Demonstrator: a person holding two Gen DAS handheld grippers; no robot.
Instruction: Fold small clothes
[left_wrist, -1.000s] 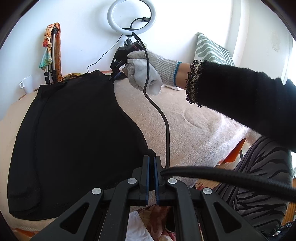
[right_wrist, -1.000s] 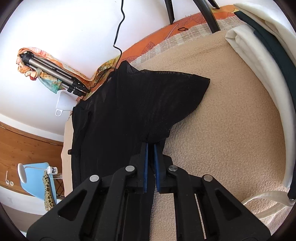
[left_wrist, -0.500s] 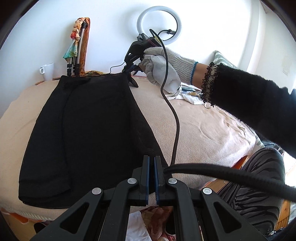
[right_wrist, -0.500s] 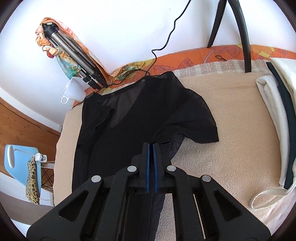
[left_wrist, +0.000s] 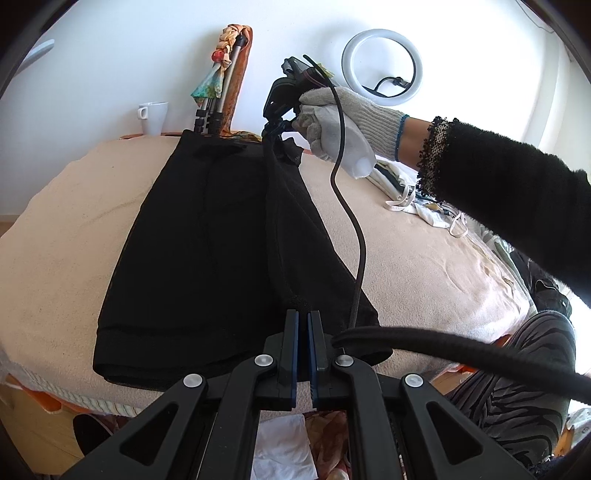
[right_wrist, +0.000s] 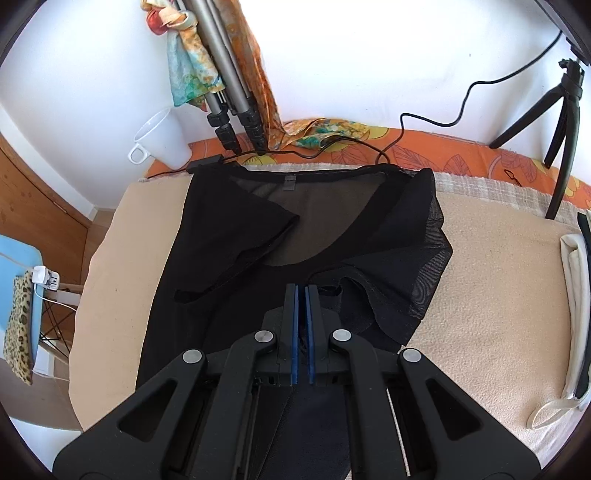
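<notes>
A sheer black top (left_wrist: 221, 243) lies lengthwise on the beige blanket (left_wrist: 62, 236). My left gripper (left_wrist: 303, 317) is shut on its right side edge near the hem and holds that edge raised. My right gripper (right_wrist: 301, 291) is shut on the same edge near the sleeve; in the left wrist view it (left_wrist: 275, 127) is at the far end, held by a gloved hand (left_wrist: 332, 122). The edge runs taut between the two grippers over the body of the top (right_wrist: 236, 258). The left sleeve (right_wrist: 240, 236) lies folded inward.
A white mug (left_wrist: 153, 118) and a folded tripod (left_wrist: 218, 96) wrapped in a scarf stand at the wall. A ring light (left_wrist: 382, 64) and its stand (right_wrist: 565, 122) are at the back. White folded clothes (right_wrist: 576, 277) lie on the right. A black cable (left_wrist: 351, 221) hangs over the bed.
Both grippers have carried the right side of the top leftward over its middle. The right sleeve now lies partly folded onto the body.
</notes>
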